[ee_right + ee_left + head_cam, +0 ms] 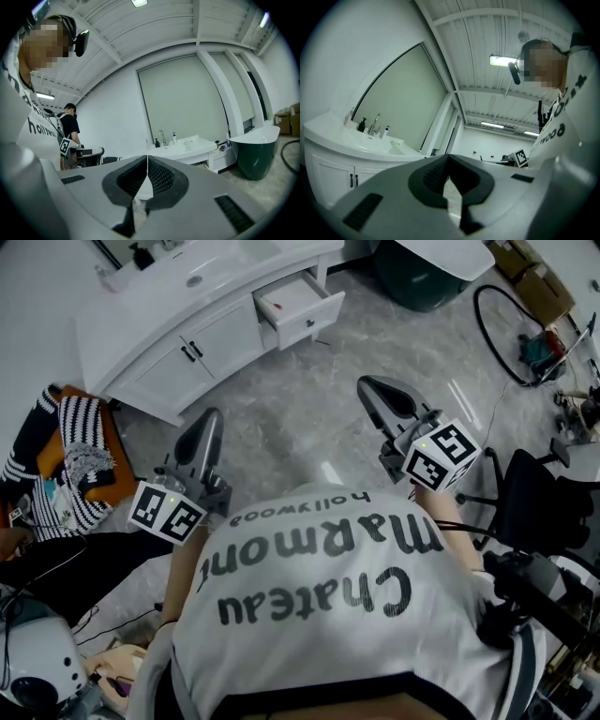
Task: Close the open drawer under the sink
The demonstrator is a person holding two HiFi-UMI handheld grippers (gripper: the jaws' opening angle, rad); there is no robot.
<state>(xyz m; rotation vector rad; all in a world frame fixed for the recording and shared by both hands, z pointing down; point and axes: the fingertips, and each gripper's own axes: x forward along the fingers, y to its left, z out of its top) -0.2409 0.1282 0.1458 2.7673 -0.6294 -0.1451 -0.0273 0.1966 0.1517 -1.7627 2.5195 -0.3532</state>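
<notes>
**Facing the open drawer, both grippers shut**

The drawer [298, 304] is jutting out of the white vanity [159, 357], at its right end in the head view, just below the countertop that is carrying the sink [195, 280]. It is looking like a light, rigid box on runners, so it is probably going to slide with little effort. A flat push near the middle of the front panel [302, 326] is looking safer than any pinch, since a shove at one corner could skew it on the runners. Its glossy face may also be letting a tip slip sideways.

The left gripper [210, 420] is holding its jaws together with nothing between them, and the right gripper [370, 388] is doing the same. Both are pointing roughly toward the vanity. The drawer is lying well apart from either pair of tips, with bare floor [281, 418] between. The right gripper is sitting more nearly in line with it, and nothing is touching the drawer.
</notes>
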